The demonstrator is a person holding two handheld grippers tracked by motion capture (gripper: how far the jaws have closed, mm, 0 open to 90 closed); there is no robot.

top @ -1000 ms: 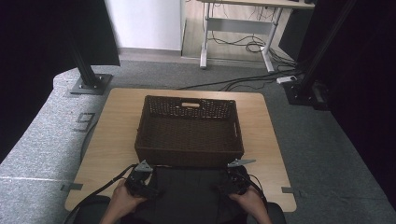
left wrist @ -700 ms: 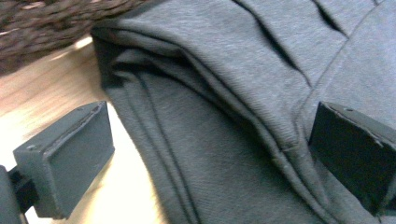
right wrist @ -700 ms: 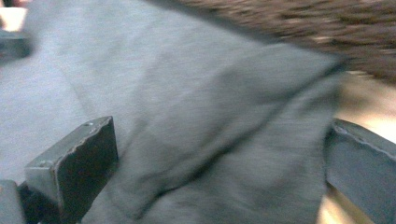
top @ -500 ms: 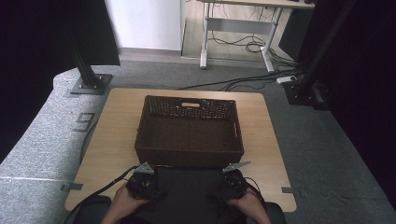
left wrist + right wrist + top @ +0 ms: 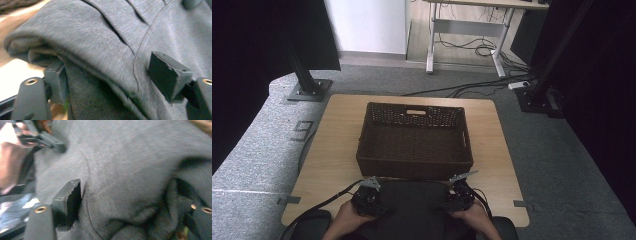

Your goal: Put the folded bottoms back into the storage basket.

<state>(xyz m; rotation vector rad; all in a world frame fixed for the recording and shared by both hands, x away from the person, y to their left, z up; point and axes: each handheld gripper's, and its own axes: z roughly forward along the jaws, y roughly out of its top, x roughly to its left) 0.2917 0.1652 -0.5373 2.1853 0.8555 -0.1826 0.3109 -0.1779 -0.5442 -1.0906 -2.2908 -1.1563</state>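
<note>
A dark grey garment (image 5: 414, 206) lies bunched at the table's near edge, between my two hands. My left gripper (image 5: 373, 196) sits at its left side. In the left gripper view the jaws (image 5: 112, 77) straddle a thick fold of the cloth (image 5: 100, 45). They have just been closing and still stand apart. My right gripper (image 5: 456, 196) sits at the garment's right side. Its jaws (image 5: 130, 207) have also just been closing around a bunched fold (image 5: 130, 175), the right one half buried in cloth. The left gripper (image 5: 47, 141) and its hand show at the upper left of that view.
A dark woven basket (image 5: 414, 114) with nothing in it stands in the middle of the wooden table (image 5: 334, 150), just beyond the garment. Grey carpet surrounds the table, with black stand feet (image 5: 307, 90) at the far left and right.
Both hands stay at the near edge on the garment. The right gripper has edged slightly left; the left one has barely shifted.
</note>
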